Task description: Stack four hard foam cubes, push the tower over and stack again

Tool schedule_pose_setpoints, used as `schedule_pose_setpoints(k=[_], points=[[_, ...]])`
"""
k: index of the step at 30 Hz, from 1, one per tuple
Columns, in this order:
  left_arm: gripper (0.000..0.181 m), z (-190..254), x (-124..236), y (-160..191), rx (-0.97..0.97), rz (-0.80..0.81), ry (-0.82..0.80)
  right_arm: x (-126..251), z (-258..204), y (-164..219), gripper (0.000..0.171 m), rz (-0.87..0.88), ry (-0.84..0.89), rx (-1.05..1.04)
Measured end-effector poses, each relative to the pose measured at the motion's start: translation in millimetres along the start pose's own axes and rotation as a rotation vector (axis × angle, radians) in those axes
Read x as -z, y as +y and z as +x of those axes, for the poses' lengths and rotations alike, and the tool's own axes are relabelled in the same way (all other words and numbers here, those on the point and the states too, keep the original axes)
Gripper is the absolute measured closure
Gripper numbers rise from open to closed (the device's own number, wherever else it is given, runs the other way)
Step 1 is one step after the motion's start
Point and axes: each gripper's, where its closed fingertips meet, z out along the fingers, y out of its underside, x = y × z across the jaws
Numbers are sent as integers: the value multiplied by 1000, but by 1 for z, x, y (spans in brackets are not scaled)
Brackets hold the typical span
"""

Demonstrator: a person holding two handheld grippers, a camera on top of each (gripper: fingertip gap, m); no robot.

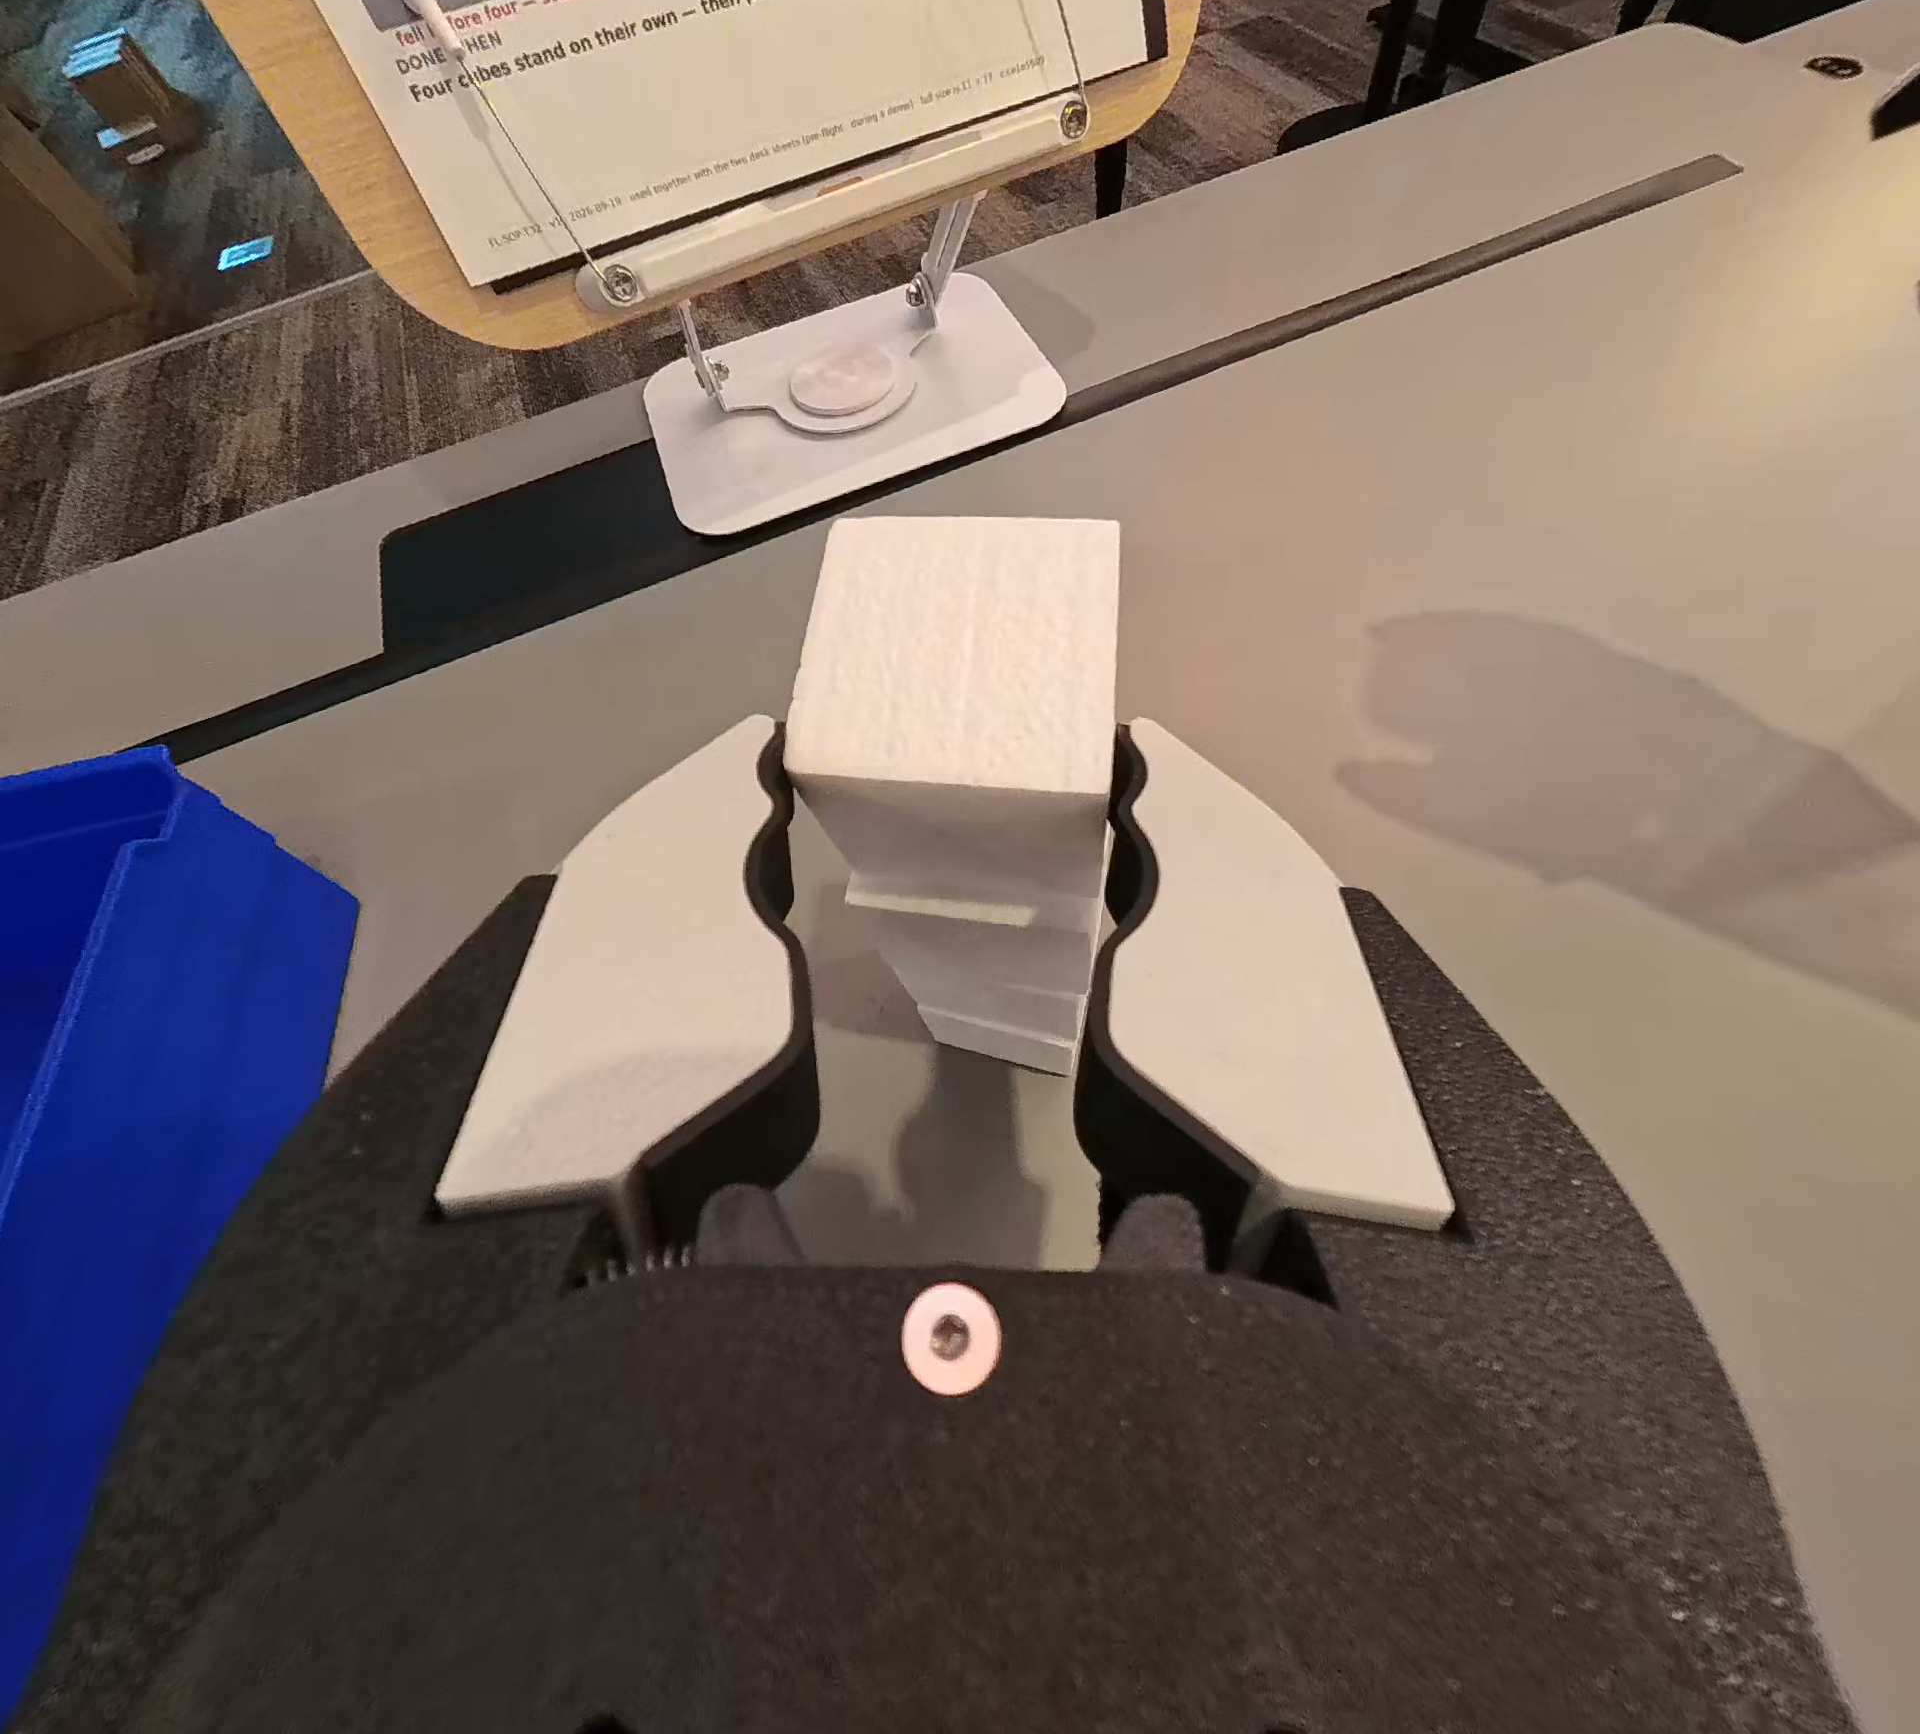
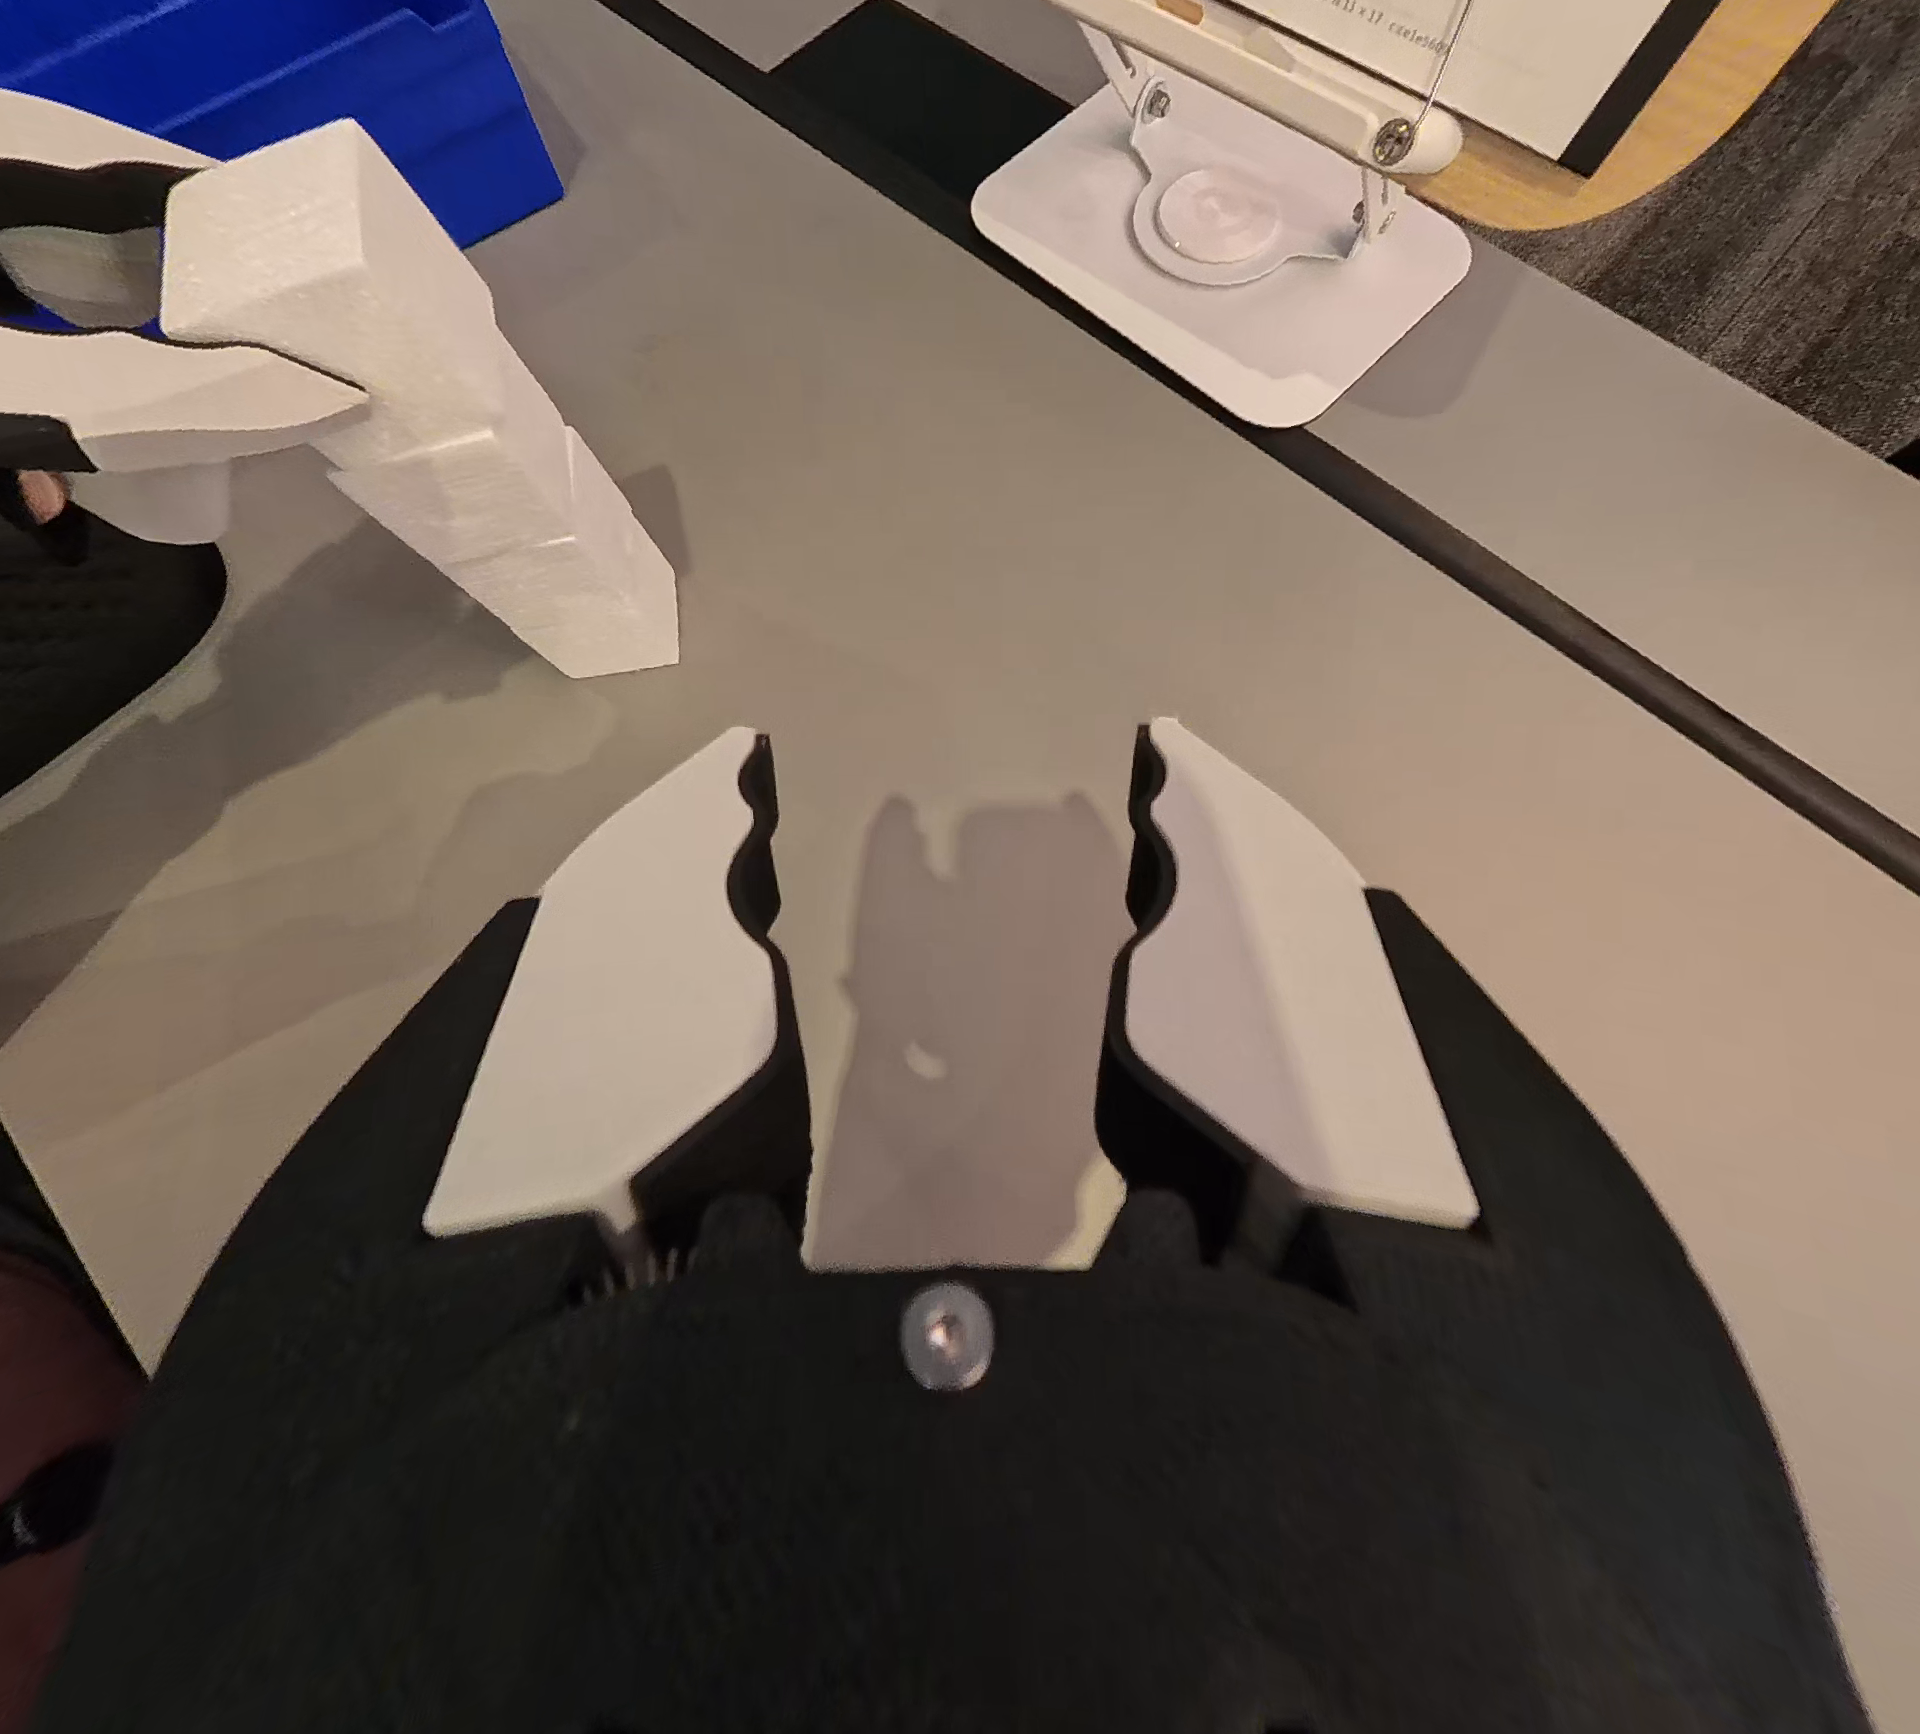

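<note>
Four white hard-foam cubes (image 2: 436, 396) stacked on grey tabletop (image 2: 935, 541), offsets btwn layers. L gripper (image 1: 951, 749) fingers flank top cube (image 1: 956, 656); contact unclear. R gripper (image 2: 951, 749) wide open, empty, apart.

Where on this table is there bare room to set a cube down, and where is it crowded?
Bare: the grey table between the foam tower and the stand base, and under the open right gripper. Crowded: around the left gripper at the tower's top cube, by the blue bin.
</note>
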Motion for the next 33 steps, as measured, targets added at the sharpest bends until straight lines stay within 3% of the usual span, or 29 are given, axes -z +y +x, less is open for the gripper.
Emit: schedule_pose_setpoints(k=[20, 33], points=[[123, 2, 1, 2, -31, 1, 7, -17, 1, 11, 105, -78, 6, 4], [104, 4, -4, 10, -10, -3, 16, -21, 7, 17, 105, -102, 6, -12]])
